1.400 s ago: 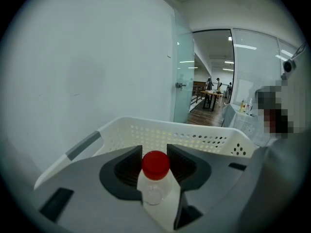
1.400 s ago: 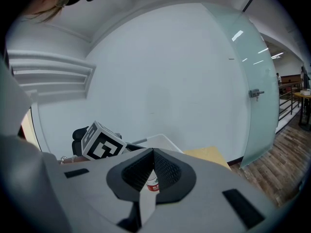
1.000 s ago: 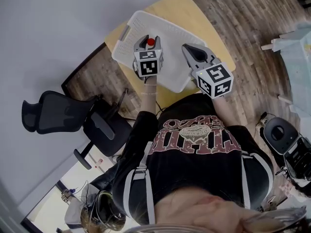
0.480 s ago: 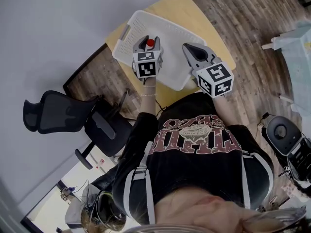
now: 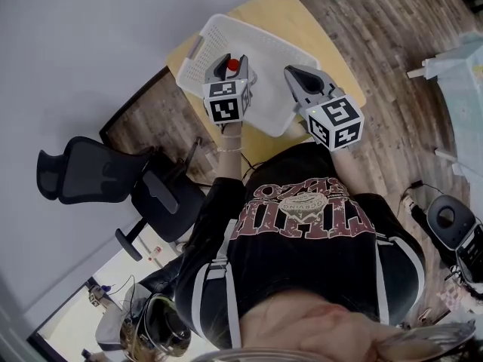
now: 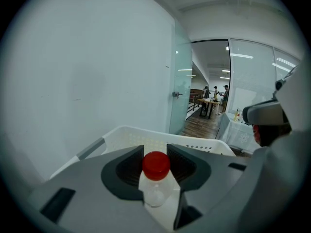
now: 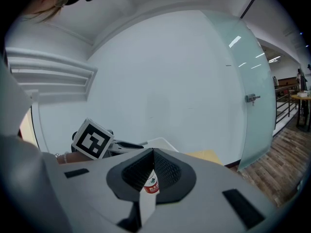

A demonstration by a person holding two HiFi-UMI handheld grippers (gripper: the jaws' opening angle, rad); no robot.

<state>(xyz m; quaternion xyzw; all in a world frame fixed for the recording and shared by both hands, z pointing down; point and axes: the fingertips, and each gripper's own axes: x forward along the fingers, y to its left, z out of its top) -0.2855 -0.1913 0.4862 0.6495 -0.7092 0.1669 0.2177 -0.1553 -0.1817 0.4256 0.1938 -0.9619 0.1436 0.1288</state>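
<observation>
A clear bottle with a red cap (image 6: pixel 155 165) stands upright between the jaws of my left gripper (image 6: pixel 154 152), which is shut on its neck. From the head view the bottle (image 5: pixel 232 65) and left gripper (image 5: pixel 232 59) hang over the white perforated basket (image 5: pixel 219 32). My right gripper (image 5: pixel 290 70) hovers over the basket's near right corner, jaws pressed together. In the right gripper view a small red-and-white label piece (image 7: pixel 151 187) sits in the slit of the right gripper (image 7: pixel 153 152). The left gripper's marker cube (image 7: pixel 92 140) shows at its left.
The basket (image 6: pixel 160 137) rests on a small wooden table (image 5: pixel 302 13) against a white wall. A black office chair (image 5: pixel 83 179) stands to the left on wood flooring. A frosted glass door (image 7: pixel 252 96) lies to the right, with an office corridor behind it.
The left gripper with the bottle has drifted slightly left and up over the basket. The right gripper has barely moved and stays shut.
</observation>
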